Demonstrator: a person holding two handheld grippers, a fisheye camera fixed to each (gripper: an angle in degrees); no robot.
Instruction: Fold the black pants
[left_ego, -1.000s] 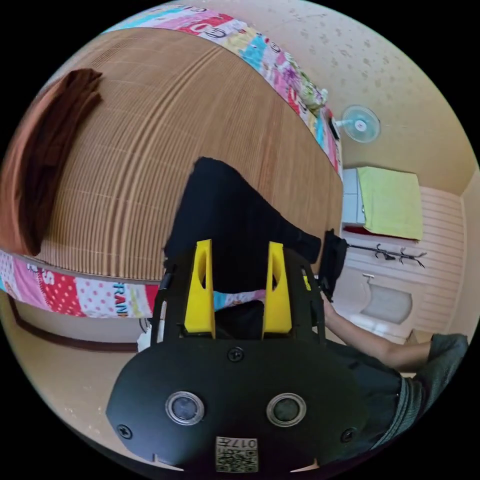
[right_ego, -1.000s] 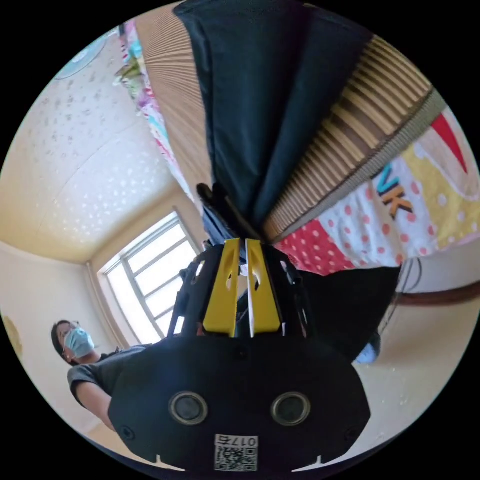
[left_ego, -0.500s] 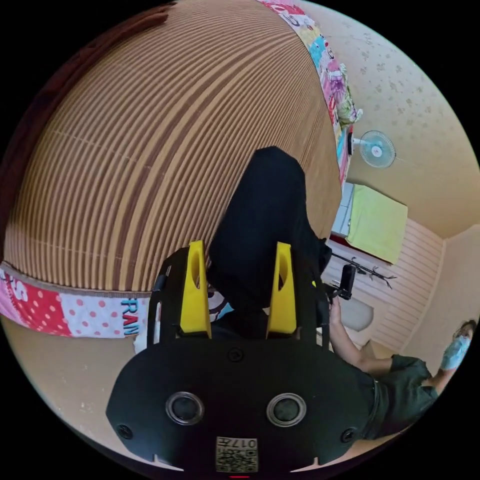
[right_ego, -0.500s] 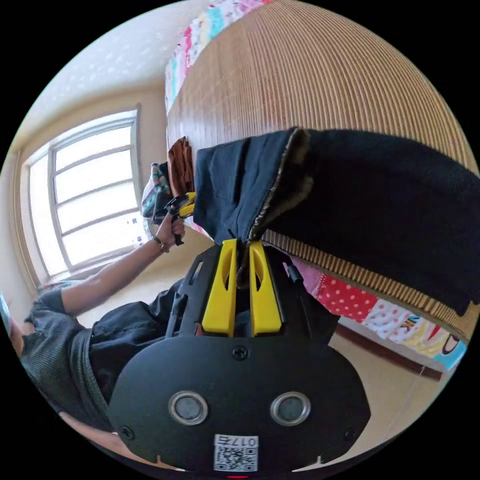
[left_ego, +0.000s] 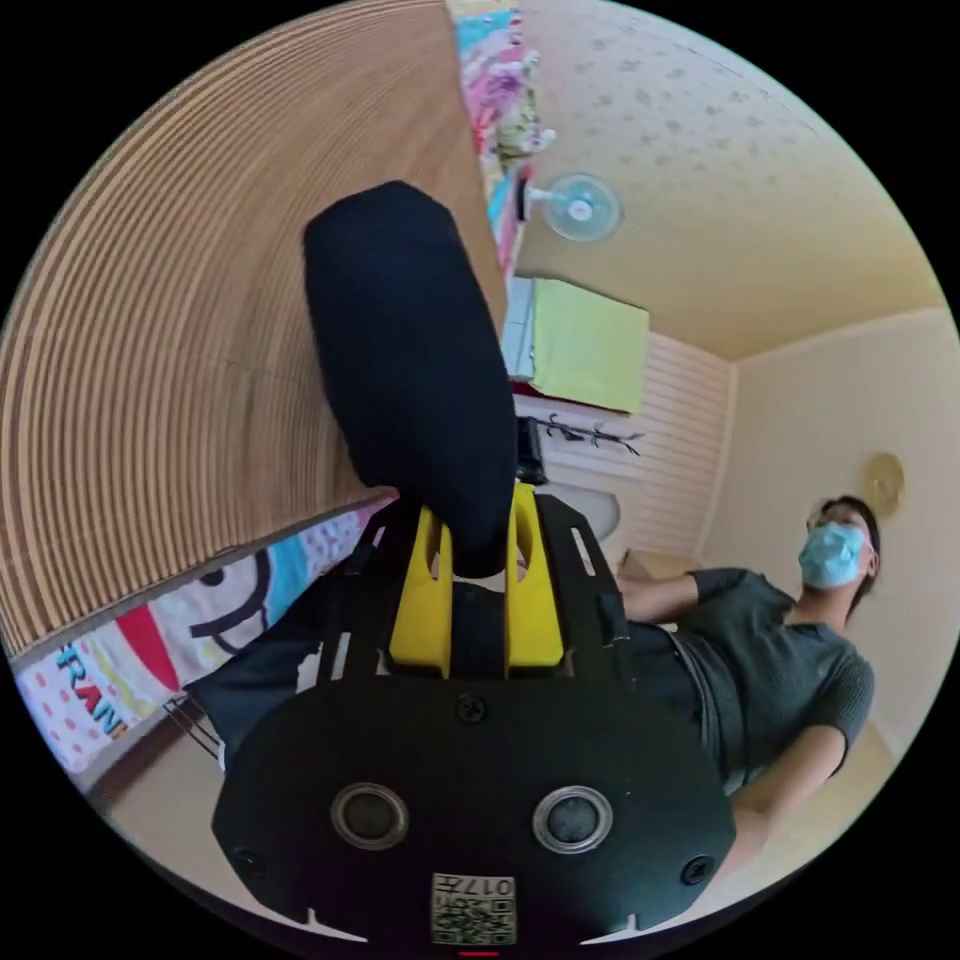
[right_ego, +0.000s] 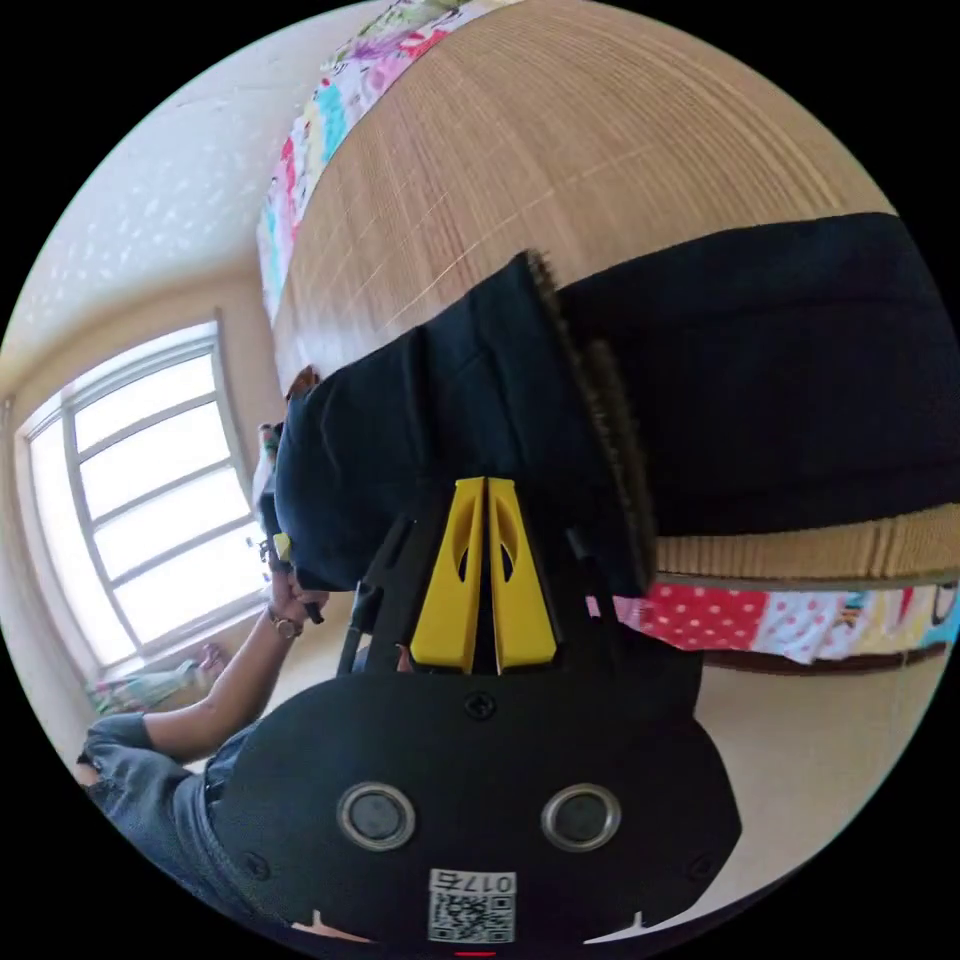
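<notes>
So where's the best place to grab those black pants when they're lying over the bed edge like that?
Probably at the end that hangs over the mat's edge, coming in from the floor side. The black pants lie flat along the woven mat, so only the overhanging edge lets jaws close on both faces. That is where the right gripper and the left gripper pinch the cloth.

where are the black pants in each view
Left gripper view: the black pants run from the centre toward the upper left, one end between the left hand-held gripper jaws.
Right gripper view: the pants stretch across the middle to the right edge, above the right hand-held gripper.
Shared landmark: the bamboo mat under the pants.
</notes>
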